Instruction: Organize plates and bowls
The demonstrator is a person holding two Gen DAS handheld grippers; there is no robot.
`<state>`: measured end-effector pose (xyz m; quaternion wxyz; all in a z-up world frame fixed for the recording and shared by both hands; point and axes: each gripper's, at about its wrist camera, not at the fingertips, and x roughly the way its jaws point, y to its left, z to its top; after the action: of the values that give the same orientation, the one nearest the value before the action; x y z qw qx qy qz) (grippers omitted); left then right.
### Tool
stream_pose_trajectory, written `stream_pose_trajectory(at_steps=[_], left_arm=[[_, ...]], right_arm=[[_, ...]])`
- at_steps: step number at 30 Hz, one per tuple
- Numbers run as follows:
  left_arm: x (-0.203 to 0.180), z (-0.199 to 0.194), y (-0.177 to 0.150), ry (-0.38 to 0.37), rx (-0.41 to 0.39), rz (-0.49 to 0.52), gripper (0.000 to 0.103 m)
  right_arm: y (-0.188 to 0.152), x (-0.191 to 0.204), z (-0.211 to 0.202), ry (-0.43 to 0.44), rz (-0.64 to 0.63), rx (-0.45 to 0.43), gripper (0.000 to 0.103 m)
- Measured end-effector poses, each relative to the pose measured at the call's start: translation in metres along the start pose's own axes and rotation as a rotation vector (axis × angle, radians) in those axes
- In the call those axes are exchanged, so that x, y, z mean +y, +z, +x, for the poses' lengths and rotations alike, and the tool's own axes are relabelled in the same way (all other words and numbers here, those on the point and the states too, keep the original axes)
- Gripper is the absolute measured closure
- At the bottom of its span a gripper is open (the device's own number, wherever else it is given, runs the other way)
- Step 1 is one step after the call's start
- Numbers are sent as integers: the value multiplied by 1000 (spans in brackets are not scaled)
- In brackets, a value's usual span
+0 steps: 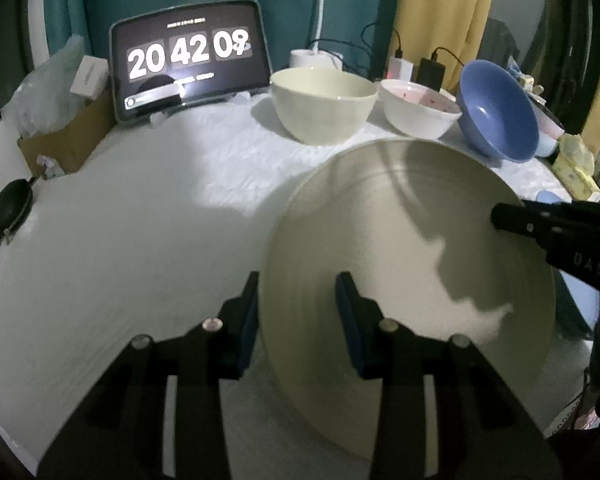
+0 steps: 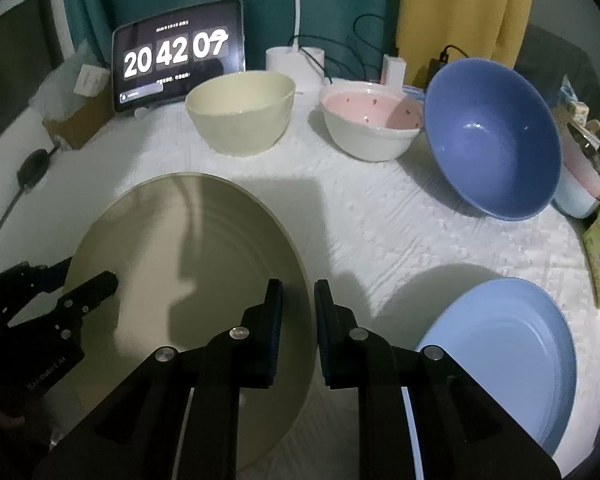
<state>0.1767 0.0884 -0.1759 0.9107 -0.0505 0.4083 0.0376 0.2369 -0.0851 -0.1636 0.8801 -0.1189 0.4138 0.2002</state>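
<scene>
A large cream plate [image 1: 400, 260] [image 2: 188, 280] is held tilted over the white table, gripped at two sides. My left gripper [image 1: 298, 304] [image 2: 90, 274] is shut on its left rim, one pad outside and one on the plate's face. At the opposite rim my right gripper [image 2: 298, 308] is shut on it too; the left wrist view shows only one of its fingers [image 1: 512, 218]. A light blue plate [image 2: 508, 344] lies at the near right. At the back stand a cream bowl [image 1: 324, 108] [image 2: 240, 112], a white bowl with a pink inside [image 1: 420, 110] [image 2: 374, 124], and a blue bowl [image 1: 498, 112] [image 2: 496, 140] tipped on its side.
A tablet showing a clock [image 1: 190, 68] [image 2: 176, 68] leans at the back left beside a cardboard box [image 1: 68, 140]. A black puck on a cable [image 1: 12, 208] lies at the left edge. Chargers, cables and small items crowd the back right.
</scene>
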Motion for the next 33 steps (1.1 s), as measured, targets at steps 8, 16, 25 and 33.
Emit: stream_pose_trajectory(at_steps=[8, 16, 25, 33], left_arm=[[-12, -19, 8, 4, -53, 24, 65], [-30, -31, 11, -16, -92, 53, 65], [-56, -41, 19, -54, -115, 86, 65], [-83, -41, 22, -84, -111, 134, 65]], right_arm=[[0, -10, -23, 5, 20, -52, 85], [-5, -29, -41, 12, 70, -96, 85], [-14, -56, -56, 8, 129, -131, 85], [-26, -82, -67, -8, 185, -148, 85]])
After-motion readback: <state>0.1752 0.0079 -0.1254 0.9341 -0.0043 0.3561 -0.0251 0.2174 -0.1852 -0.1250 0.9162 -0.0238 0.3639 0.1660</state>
